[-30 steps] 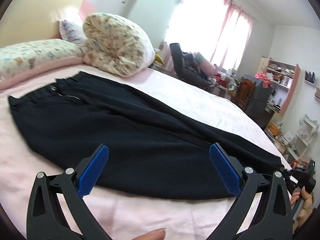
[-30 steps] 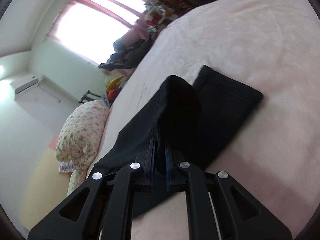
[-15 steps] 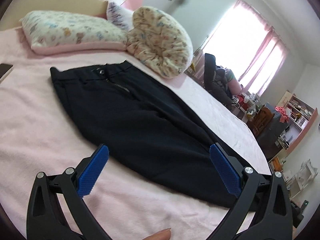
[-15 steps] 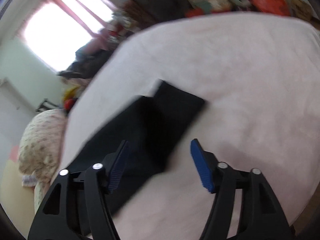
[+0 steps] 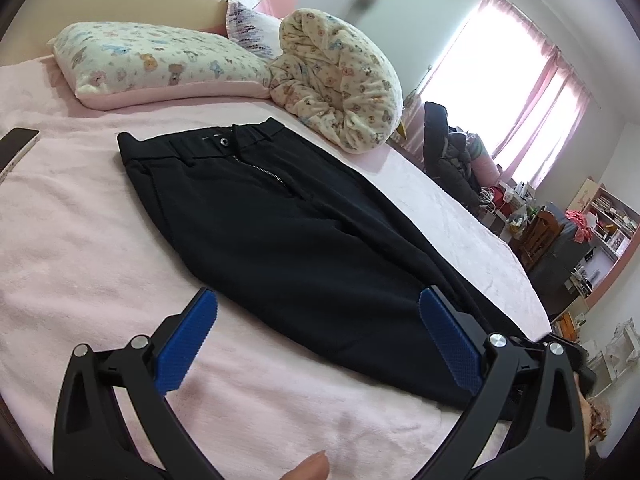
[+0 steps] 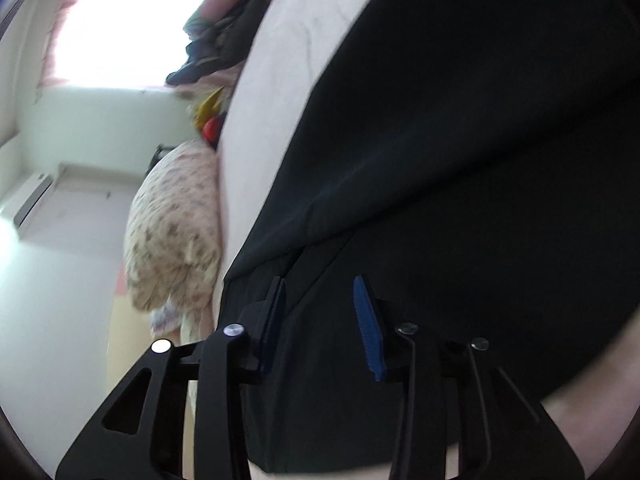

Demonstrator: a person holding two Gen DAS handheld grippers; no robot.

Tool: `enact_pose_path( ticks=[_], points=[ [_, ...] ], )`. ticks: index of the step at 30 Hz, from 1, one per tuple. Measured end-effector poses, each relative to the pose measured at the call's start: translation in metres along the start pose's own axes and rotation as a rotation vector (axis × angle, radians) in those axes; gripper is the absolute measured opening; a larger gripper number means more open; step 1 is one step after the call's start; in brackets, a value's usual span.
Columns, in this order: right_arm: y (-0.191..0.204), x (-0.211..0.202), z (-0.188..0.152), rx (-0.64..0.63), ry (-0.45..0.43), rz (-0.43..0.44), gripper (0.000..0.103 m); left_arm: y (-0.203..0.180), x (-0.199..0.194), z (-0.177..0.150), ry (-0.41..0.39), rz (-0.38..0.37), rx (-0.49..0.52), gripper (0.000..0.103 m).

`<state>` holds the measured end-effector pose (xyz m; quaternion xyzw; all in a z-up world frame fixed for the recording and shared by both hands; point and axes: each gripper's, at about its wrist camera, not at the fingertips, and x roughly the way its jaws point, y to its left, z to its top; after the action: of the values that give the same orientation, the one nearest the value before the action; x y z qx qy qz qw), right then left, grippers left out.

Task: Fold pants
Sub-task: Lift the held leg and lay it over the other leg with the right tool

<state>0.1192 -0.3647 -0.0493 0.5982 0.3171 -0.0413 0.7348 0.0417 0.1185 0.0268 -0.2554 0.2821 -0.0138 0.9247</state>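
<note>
Black pants [image 5: 280,232] lie flat on the pink bed [image 5: 72,240], folded lengthwise, waistband toward the pillows, legs running to the right. My left gripper [image 5: 316,340] is open and empty, hovering over the near edge of the pants at thigh level. My right gripper [image 6: 320,320] is open, low and very close over the black fabric [image 6: 460,160], which fills most of the right wrist view. Its blue pads [image 6: 368,328] hold nothing. The leg ends are hidden behind the left gripper's frame.
A teddy-print pillow [image 5: 160,64] and a rolled quilt [image 5: 340,80] lie at the bed's head. A phone [image 5: 16,148] lies at the left edge. A chair with clothes [image 5: 452,160] and shelves [image 5: 600,220] stand beyond the bed.
My right gripper let go of the pants leg, opened, then dropped close over the fabric. My left gripper swung left toward the waistband end, staying open.
</note>
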Motion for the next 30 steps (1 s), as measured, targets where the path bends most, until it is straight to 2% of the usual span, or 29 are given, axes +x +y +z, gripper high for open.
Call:
enact_pose_path(
  ticks=[3, 6, 7, 8, 10, 11, 14, 16, 19, 23, 27, 30],
  points=[
    [-0.006, 0.013, 0.002, 0.064, -0.079, -0.064, 0.036, 0.001, 0.003, 0.002, 0.006, 0.001, -0.005, 0.101],
    [-0.010, 0.016, 0.011, 0.104, -0.145, -0.072, 0.036, 0.000, 0.006, 0.004, 0.017, -0.003, -0.001, 0.101],
    [-0.012, 0.014, 0.016, 0.097, -0.170, -0.084, 0.034, -0.001, 0.007, 0.004, 0.021, -0.007, 0.000, 0.101],
    [-0.012, 0.014, 0.019, 0.081, -0.185, -0.105, 0.026, 0.000, 0.008, 0.004, 0.023, -0.011, 0.001, 0.101],
    [-0.013, 0.016, 0.025, 0.057, -0.199, -0.148, 0.017, -0.002, 0.010, 0.005, 0.029, -0.020, -0.001, 0.101],
    [-0.016, 0.017, 0.027, 0.071, -0.192, -0.144, 0.010, -0.001, 0.011, 0.005, 0.030, -0.023, -0.003, 0.101],
    [-0.015, 0.013, 0.029, 0.058, -0.195, -0.084, 0.005, -0.003, 0.012, 0.004, 0.035, -0.028, -0.004, 0.101],
    [-0.004, 0.011, 0.027, 0.006, -0.206, -0.032, 0.005, -0.005, 0.012, 0.003, 0.035, -0.026, 0.002, 0.101],
    [0.001, -0.014, 0.024, -0.044, -0.211, 0.049, 0.005, -0.004, 0.011, 0.001, 0.030, -0.020, 0.004, 0.101],
    [0.002, -0.042, 0.022, -0.067, -0.214, 0.122, 0.004, 0.000, 0.012, 0.003, 0.031, -0.008, -0.015, 0.101],
    [-0.015, -0.065, 0.004, -0.083, -0.173, 0.140, 0.004, 0.006, 0.012, 0.004, 0.029, -0.001, -0.041, 0.101],
    [-0.036, -0.067, -0.020, -0.101, -0.127, 0.081, 0.004, 0.008, 0.011, 0.005, 0.019, 0.000, -0.049, 0.101]
  ],
)
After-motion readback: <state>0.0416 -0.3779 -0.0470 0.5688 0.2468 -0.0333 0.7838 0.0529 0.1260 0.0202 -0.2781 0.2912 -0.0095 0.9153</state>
